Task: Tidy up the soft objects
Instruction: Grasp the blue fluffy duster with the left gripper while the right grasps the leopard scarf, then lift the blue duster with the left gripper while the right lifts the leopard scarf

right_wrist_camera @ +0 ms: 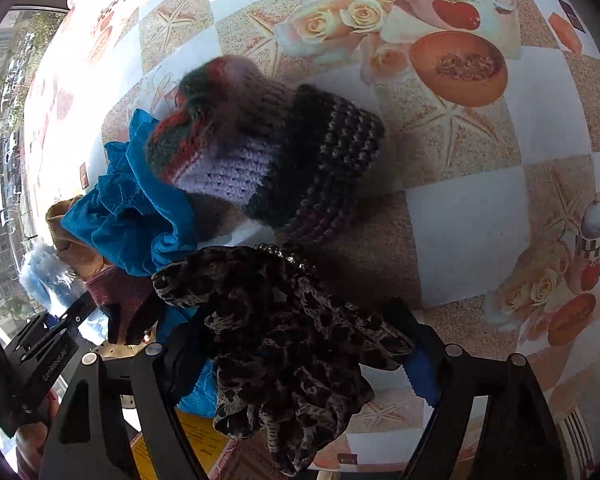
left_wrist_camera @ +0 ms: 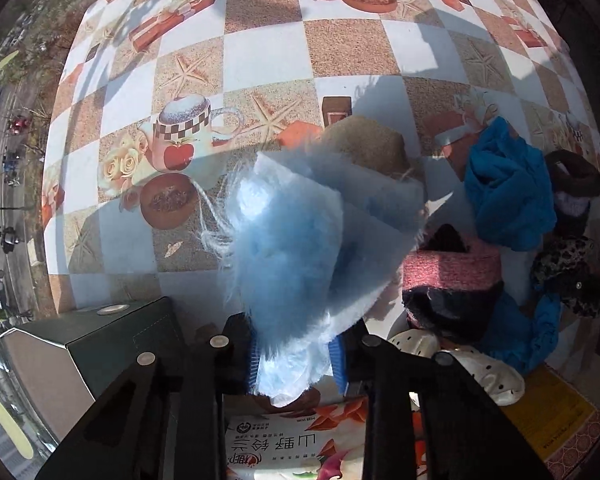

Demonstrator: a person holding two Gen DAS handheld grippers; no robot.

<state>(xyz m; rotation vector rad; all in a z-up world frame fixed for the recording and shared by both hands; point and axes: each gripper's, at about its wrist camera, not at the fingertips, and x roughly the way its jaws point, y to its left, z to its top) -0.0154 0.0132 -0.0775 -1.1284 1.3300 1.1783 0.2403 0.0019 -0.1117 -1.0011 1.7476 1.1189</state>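
My left gripper [left_wrist_camera: 296,364] is shut on a fluffy light-blue cloth [left_wrist_camera: 300,240], held up above the table. To its right lies a pile: a bright blue cloth [left_wrist_camera: 504,184], a pink knitted piece [left_wrist_camera: 452,268], a leopard-print fabric [left_wrist_camera: 568,268] and a white dotted item [left_wrist_camera: 496,376]. My right gripper [right_wrist_camera: 300,364] has its fingers set around the leopard-print fabric [right_wrist_camera: 284,340]; I cannot tell whether it grips it. Beyond lie a multicolour knitted hat [right_wrist_camera: 268,152] and the blue cloth [right_wrist_camera: 136,216]. The left gripper [right_wrist_camera: 44,356] shows at the left of the right wrist view.
The table wears a checkered printed cloth [left_wrist_camera: 268,60]. A dark green box [left_wrist_camera: 112,340] stands at the near left. A printed snack bag [left_wrist_camera: 284,452] and a yellow sheet [left_wrist_camera: 552,420] lie near the front edge. Street far below at left.
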